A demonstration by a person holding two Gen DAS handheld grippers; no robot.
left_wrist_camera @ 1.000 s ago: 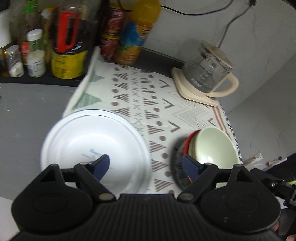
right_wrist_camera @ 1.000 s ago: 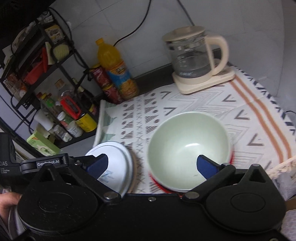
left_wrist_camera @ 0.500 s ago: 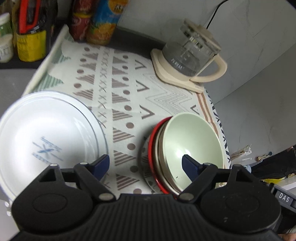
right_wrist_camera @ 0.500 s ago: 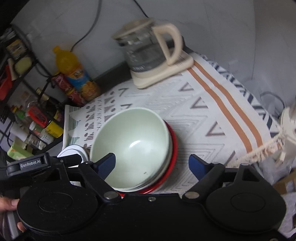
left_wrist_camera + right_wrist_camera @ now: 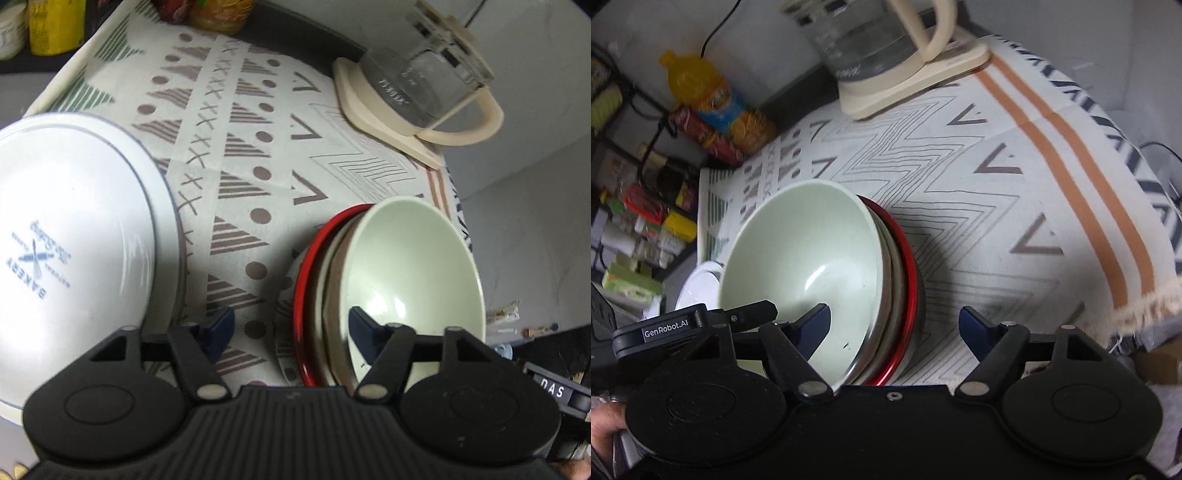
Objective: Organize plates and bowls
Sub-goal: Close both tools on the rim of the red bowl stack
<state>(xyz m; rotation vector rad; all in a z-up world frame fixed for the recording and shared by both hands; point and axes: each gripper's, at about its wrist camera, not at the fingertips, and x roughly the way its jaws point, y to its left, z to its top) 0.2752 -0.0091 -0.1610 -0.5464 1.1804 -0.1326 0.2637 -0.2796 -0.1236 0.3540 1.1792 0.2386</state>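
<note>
While both claws pointed steeply down over the patterned cloth point(image 5: 258, 155), the scene read as follows.

Stack and left claw: the left gripper point(image 5: 291, 328) straddled the near left rim of the stack at lower right of the left wrist view; its jaws were closing, one finger over the cloth, the other inside the green bowl point(image 5: 417, 273). The pads did not press on anything, so it was released.

Stack and right claw: the right gripper point(image 5: 894, 325) straddled the stack's near right rim at lower centre of the right wrist view; its jaws were closing, one finger inside the green bowl point(image 5: 801, 266), the other over bare cloth. Released too, gripping nothing.

Open room: bare cloth lay between the white plate point(image 5: 70, 236) at left and the stack; the kettle point(image 5: 424, 81) stood well apart at upper right. The cloth's fringed edge point(image 5: 1145, 306) sat at right of the right wrist view.

Look of the stack: a pale green bowl was nested on top, tan and grey rims showed beneath, and a glossy red plate point(image 5: 908, 288) lay below.

White plate: grey-rimmed, with a blue "BAKERY" print.
</note>
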